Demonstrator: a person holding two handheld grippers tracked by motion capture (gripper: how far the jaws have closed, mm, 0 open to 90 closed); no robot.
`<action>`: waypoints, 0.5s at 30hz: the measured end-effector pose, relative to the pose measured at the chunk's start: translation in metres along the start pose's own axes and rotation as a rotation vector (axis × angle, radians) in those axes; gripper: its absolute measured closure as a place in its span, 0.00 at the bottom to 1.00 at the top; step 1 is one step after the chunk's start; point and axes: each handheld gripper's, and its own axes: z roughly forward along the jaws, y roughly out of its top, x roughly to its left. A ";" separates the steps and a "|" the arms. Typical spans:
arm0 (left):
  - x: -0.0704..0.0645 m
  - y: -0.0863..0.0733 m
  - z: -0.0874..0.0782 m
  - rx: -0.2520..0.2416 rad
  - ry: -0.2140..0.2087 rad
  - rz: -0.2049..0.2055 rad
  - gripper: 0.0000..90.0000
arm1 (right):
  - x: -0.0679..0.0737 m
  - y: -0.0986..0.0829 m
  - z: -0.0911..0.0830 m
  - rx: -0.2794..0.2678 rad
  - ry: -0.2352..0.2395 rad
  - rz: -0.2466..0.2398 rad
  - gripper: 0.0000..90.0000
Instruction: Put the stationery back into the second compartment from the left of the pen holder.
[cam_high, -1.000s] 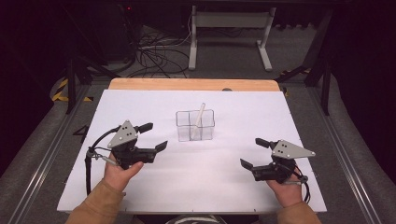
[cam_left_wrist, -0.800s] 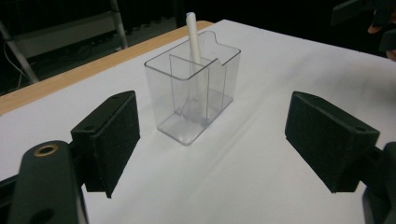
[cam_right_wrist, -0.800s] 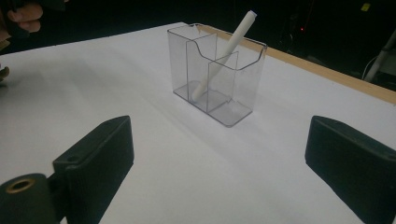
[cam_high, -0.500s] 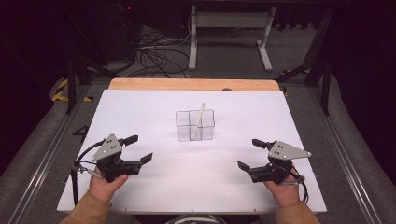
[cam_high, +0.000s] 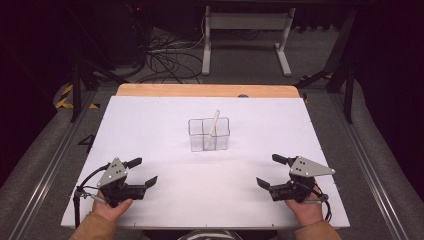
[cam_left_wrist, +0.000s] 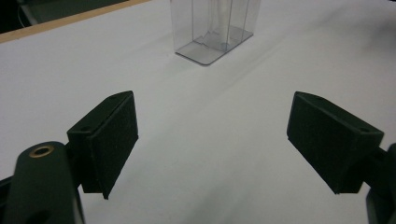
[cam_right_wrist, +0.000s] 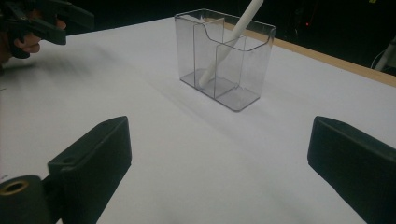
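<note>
White sheet (cam_high: 165, 130) covers the table, w/ a wooden edge (cam_high: 207, 90) at the far side and dark floor w/ cables (cam_high: 165, 55) beyond. High view: clear plastic holder (cam_high: 208, 134) stands upright near the middle of the sheet, a white stick (cam_high: 214, 125) leaning inside it, top poking above the rim. Left gripper (cam_high: 140, 173) sits near the front left corner, jaws spread, nothing between them; a hand grips it from below. Right gripper (cam_high: 271, 170) sits near the front right, jaws also spread and empty. Holder is well apart from both, farther up the table and roughly between them.

Left gripper view: both black jaws wide apart over bare sheet. Holder (cam_left_wrist: 212, 32) stands ahead, slightly left of centre line, far side of the gap, not touching either jaw.

Right gripper view: jaws wide apart, empty. Holder (cam_right_wrist: 224, 60) straight ahead, divider splitting it into compartments; stick (cam_right_wrist: 224, 46) tilts in the middle compartment, lower end on the base, upper end leaning right. Other hand w/ its gripper (cam_right_wrist: 56, 21) at top left, well apart from holder.
</note>
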 end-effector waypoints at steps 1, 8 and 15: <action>-0.001 -0.001 0.000 0.004 -0.002 0.001 0.19 | 0.000 -0.001 0.000 -0.001 0.001 0.002 0.08; 0.004 -0.003 0.005 0.006 -0.033 -0.077 0.16 | -0.002 -0.004 -0.001 -0.005 -0.001 0.004 0.08; 0.004 -0.002 0.003 -0.003 0.008 -0.073 0.16 | -0.002 -0.004 0.001 -0.005 -0.003 0.001 0.08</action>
